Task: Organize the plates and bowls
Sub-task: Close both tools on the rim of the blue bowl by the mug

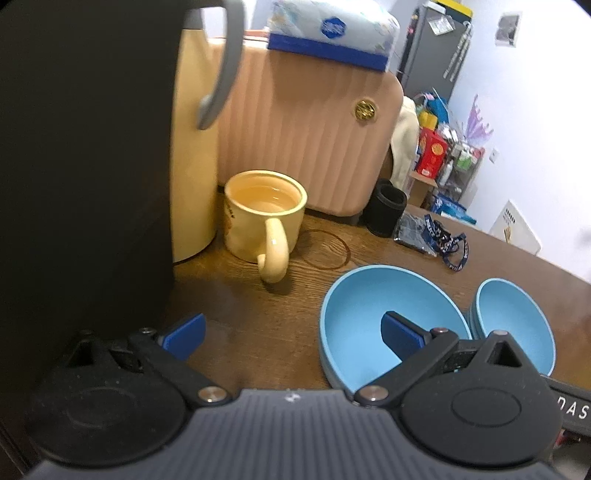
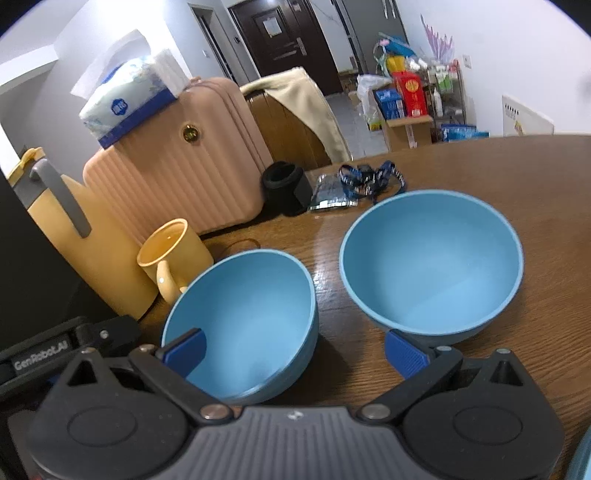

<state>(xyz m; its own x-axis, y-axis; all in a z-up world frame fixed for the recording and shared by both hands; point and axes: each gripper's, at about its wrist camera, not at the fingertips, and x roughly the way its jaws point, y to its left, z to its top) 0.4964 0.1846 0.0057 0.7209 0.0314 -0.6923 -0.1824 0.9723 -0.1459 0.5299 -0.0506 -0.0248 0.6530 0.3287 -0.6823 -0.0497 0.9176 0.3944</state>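
Blue plastic bowls sit side by side on my brown wooden table [image 2: 480, 177]: nearer bowl [image 2: 243, 317], farther bowl [image 2: 432, 258]. My right gripper [image 2: 293, 350] and left gripper [image 1: 293, 332] gape empty. I'd straddle one rim, probably the nearer, clamp squarely, then nest it.

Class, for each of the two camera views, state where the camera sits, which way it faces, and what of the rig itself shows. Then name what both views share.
Left wrist view: sits on the left gripper, low over the wooden table, facing the yellow mug and pink suitcase; its open jaws show, one finger over the left blue bowl.
Right wrist view: sits on the right gripper, facing both blue bowls; its open jaws show.
Shared: mug, suitcase, tissue pack, the right blue bowl, lanyard.
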